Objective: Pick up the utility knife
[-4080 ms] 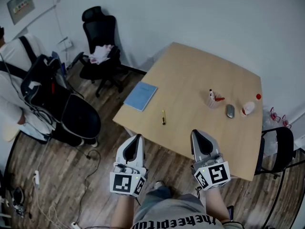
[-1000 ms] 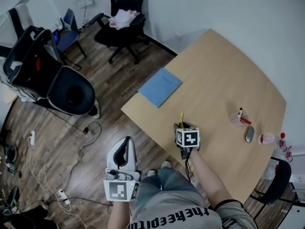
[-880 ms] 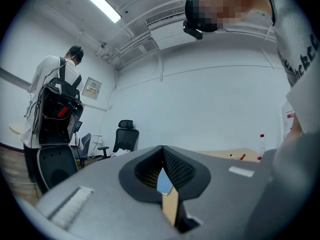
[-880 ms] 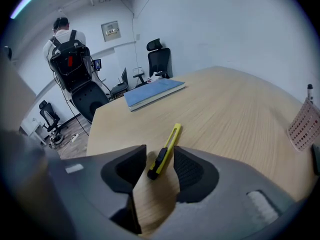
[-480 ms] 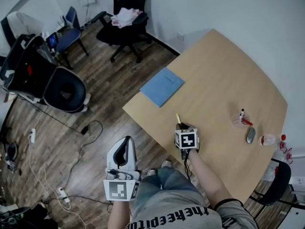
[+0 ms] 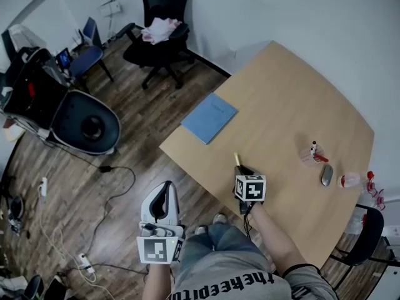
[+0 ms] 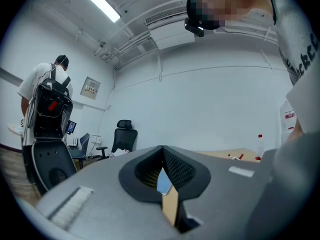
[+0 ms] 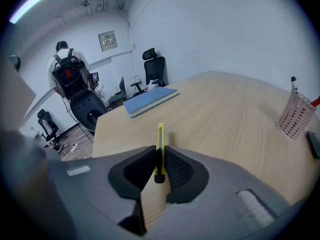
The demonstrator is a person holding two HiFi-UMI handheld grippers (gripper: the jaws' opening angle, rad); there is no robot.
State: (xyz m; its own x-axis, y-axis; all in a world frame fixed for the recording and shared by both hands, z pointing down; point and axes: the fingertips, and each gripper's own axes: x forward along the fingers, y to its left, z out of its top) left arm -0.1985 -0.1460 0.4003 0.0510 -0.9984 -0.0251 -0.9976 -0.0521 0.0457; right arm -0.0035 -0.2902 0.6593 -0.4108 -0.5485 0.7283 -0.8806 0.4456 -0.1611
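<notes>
The utility knife (image 8: pixel 160 143), yellow with a black end, lies on the wooden table (image 6: pixel 294 105) near its front edge, pointing away from me. In the head view only its yellow tip (image 6: pixel 237 159) shows beyond my right gripper (image 6: pixel 243 170). That right gripper (image 8: pixel 159 153) slants down over the knife's rear end. Its jaws are closing, and both black pads touch the knife's sides. My left gripper (image 6: pixel 164 191) hangs off the table over the floor. In its own view this left gripper (image 7: pixel 162 151) has its tips together with nothing between them.
On the table lie a blue notebook (image 6: pixel 209 117), a mesh pen cup (image 6: pixel 310 155), a grey mouse (image 6: pixel 326 175) and a bottle (image 6: pixel 353 180). A black office chair (image 6: pixel 161 24) and a round black seat (image 6: pixel 87 127) stand on the wood floor. A person with a backpack (image 8: pixel 70 79) stands at the left.
My right gripper has gone from in front of the table to the knife and stayed over its rear end. The left gripper has hardly moved. The head view shifted a little.
</notes>
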